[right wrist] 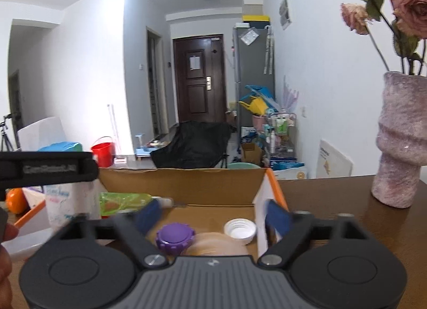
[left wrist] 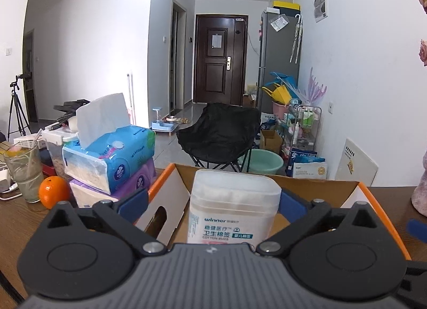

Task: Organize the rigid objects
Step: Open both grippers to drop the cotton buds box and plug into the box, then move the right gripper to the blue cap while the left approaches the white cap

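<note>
In the left wrist view a clear tub of cotton buds (left wrist: 234, 207) stands upright inside a cardboard box with an orange rim (left wrist: 379, 202). My left gripper (left wrist: 213, 202) is open around the tub, with a clear gap at its left blue pad. In the right wrist view my right gripper (right wrist: 213, 215) is open over the same box (right wrist: 186, 183). Below it lie a purple-capped bottle (right wrist: 174, 238) and a white cap (right wrist: 240, 230). Its right finger stands by the box's right wall. A green pouch (right wrist: 122, 201) and the tub (right wrist: 69, 202) stand further left.
Stacked tissue packs (left wrist: 112, 154), an orange (left wrist: 53, 191) and a glass with a straw (left wrist: 24, 170) sit left of the box on the brown table (left wrist: 18, 215). A pink vase of dried roses (right wrist: 397, 143) stands to the right. A person's fingers (right wrist: 8, 231) show at the left edge.
</note>
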{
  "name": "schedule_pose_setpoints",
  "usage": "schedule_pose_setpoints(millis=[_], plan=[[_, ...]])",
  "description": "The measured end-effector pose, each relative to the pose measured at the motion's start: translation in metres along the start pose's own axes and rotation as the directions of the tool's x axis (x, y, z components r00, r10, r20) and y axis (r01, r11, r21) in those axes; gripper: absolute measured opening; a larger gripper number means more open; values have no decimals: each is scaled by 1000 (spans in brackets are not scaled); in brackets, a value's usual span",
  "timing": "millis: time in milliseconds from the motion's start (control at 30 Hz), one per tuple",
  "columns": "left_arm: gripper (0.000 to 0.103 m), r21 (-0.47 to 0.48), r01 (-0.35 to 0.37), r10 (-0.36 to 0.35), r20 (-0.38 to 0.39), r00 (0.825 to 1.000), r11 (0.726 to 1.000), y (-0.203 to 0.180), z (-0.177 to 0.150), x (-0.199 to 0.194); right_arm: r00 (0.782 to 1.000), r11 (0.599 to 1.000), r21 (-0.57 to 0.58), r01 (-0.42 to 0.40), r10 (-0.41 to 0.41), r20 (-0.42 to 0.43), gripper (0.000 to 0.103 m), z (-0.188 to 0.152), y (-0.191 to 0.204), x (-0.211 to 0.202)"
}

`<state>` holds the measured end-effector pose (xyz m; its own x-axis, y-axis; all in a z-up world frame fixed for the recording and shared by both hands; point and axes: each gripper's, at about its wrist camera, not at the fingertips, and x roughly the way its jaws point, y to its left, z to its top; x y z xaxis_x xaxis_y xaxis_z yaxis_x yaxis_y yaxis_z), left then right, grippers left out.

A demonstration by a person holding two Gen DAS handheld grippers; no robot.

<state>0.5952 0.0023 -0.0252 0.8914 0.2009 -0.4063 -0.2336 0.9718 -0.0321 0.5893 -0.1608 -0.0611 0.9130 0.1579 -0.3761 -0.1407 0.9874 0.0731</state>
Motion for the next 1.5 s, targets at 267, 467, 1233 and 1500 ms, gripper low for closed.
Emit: schedule_pose_setpoints(millis=[267, 467, 1233, 1500], plan=[[103, -11, 0, 0, -24, 1000, 1000, 2, 0, 1, 1000, 999, 14, 29, -29, -7, 103, 1, -3, 1], [103, -16, -1, 1, -33, 999, 1000, 4, 0, 2, 1000, 1000, 3, 24, -24, -12, 103, -1, -2, -1], [103, -33, 6, -7, -26, 1000, 999, 10, -9, -40, 998, 998, 18, 60, -60, 16, 103, -10, -14, -48], [103, -54, 3, -5, -38, 999, 999, 14, -13, -53, 997, 997, 27, 70, -71, 4, 103, -17, -20, -64]])
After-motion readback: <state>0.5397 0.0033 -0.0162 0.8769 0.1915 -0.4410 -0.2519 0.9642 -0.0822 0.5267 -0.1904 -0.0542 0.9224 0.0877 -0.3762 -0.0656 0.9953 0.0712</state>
